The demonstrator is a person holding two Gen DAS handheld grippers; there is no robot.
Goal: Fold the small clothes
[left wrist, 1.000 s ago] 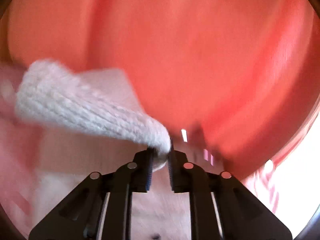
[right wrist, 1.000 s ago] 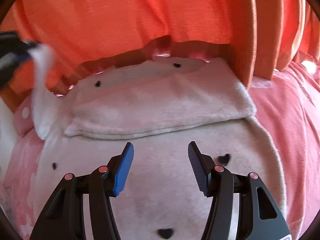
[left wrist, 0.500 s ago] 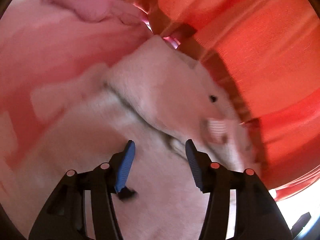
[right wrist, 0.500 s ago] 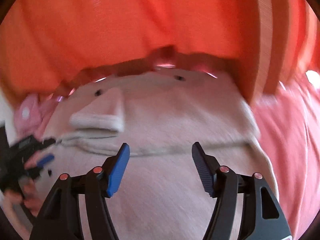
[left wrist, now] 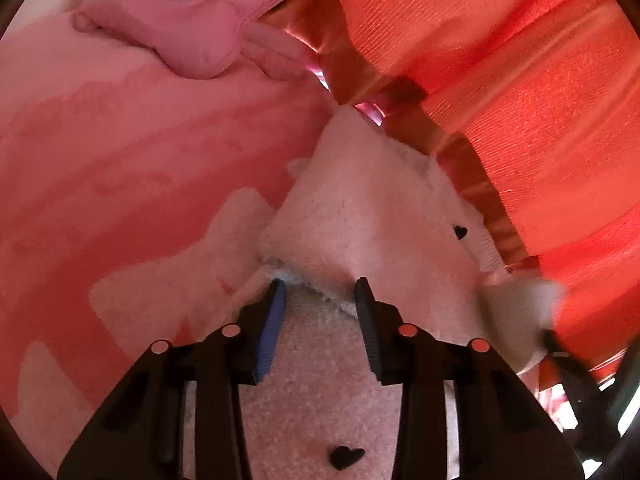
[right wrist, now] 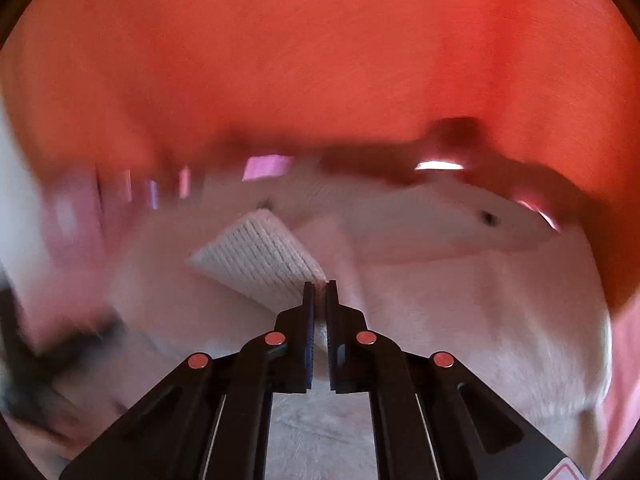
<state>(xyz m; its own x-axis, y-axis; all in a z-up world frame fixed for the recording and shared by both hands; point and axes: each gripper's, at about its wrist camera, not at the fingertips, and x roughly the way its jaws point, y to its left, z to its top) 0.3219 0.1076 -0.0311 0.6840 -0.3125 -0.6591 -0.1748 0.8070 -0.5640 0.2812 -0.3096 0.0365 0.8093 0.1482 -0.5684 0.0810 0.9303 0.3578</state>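
Left wrist view is taken from just behind the left gripper, aimed forward and downward, close over the fleecy garment, pink bedding to its left. Right wrist view is taken likewise behind the right gripper, blurred. Garment and orange curtain beyond the fingertips are shared by both.

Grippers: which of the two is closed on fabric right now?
The right gripper: its jaws are pinched together on the ribbed white cuff. The left gripper stands apart over the fuzzy garment's fold.
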